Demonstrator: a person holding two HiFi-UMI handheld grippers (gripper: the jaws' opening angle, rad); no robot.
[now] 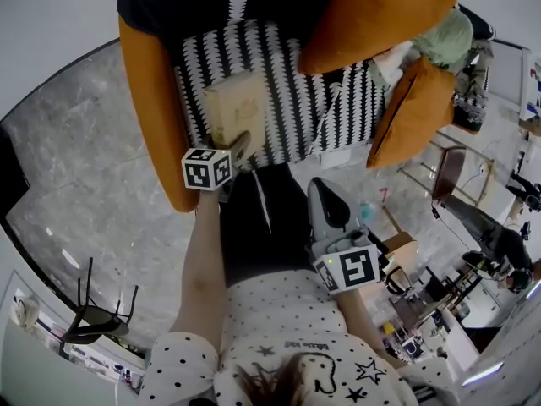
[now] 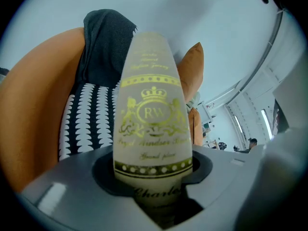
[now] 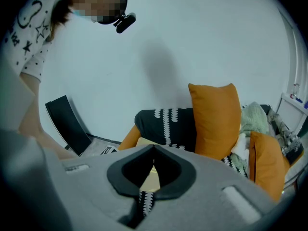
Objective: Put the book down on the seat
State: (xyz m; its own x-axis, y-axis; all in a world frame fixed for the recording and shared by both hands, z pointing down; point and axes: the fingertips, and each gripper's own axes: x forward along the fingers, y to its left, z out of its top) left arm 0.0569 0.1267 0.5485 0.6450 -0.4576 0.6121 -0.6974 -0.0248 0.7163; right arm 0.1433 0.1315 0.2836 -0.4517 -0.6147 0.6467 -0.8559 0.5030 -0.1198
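A cream book point(image 1: 237, 108) with gold print lies over the black-and-white patterned seat point(image 1: 296, 83) of an orange armchair. My left gripper point(image 1: 239, 146) is shut on the book's near edge. In the left gripper view the book point(image 2: 151, 114) runs up from between the jaws of the left gripper point(image 2: 154, 177) and hides much of the seat point(image 2: 89, 121). Whether the book touches the seat I cannot tell. My right gripper point(image 1: 325, 218) hangs lower right by the person's leg, shut on nothing. In its own view the right gripper point(image 3: 153, 150) faces the chair and the book point(image 3: 151, 179).
Orange armrest point(image 1: 148, 100) at the seat's left. Two orange cushions point(image 1: 372, 15) point(image 1: 414, 112) and a green cloth point(image 1: 444, 41) crowd the right side. A black chair point(image 1: 97, 315) stands on the marble floor point(image 1: 84, 167) lower left. Furniture and clutter stand at right.
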